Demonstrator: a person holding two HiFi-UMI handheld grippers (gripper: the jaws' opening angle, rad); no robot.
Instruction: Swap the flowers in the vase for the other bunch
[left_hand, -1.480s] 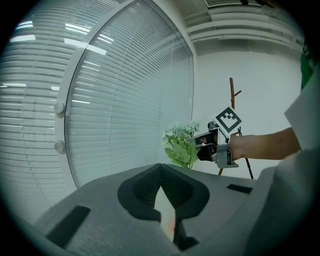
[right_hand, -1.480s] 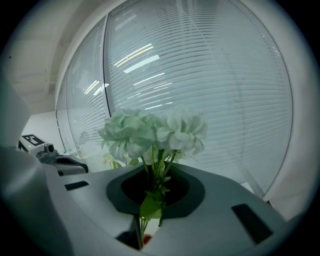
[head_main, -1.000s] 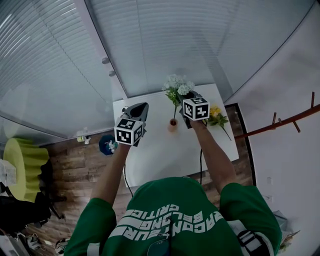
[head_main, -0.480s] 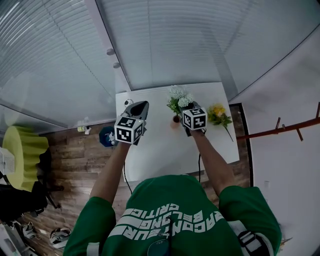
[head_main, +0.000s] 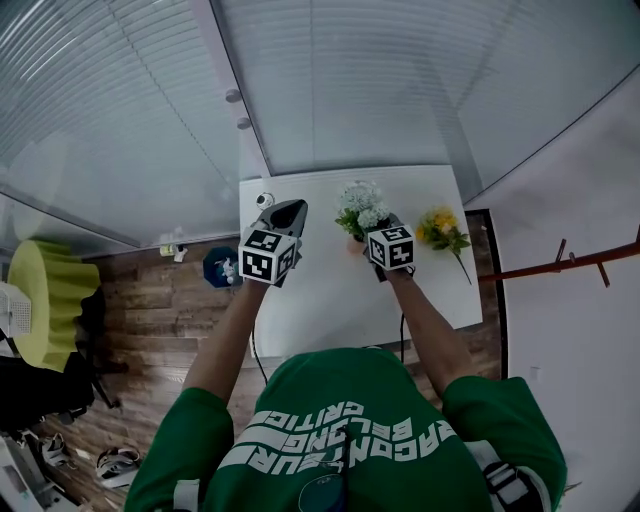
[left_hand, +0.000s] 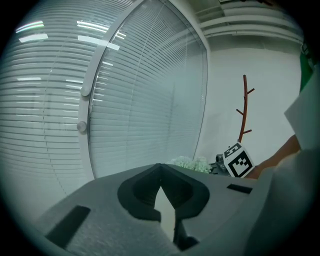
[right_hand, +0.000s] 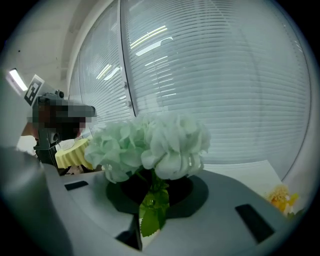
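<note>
Clamping the stem of the white bunch (right_hand: 155, 145), the right gripper (right_hand: 150, 200) holds it upright; the vase is hidden below. The left gripper (left_hand: 161, 172) is closed and empty. Beyond, the yellow bunch (head_main: 440, 228) lies on the table (head_main: 330, 300): removal looks done, seating remains.

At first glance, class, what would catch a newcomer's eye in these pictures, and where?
The white flower bunch stands out, clamped by its stem in the jaws of the right gripper, over the far half of the white table. Next comes the yellow bunch, lying on the table to its right.
</note>
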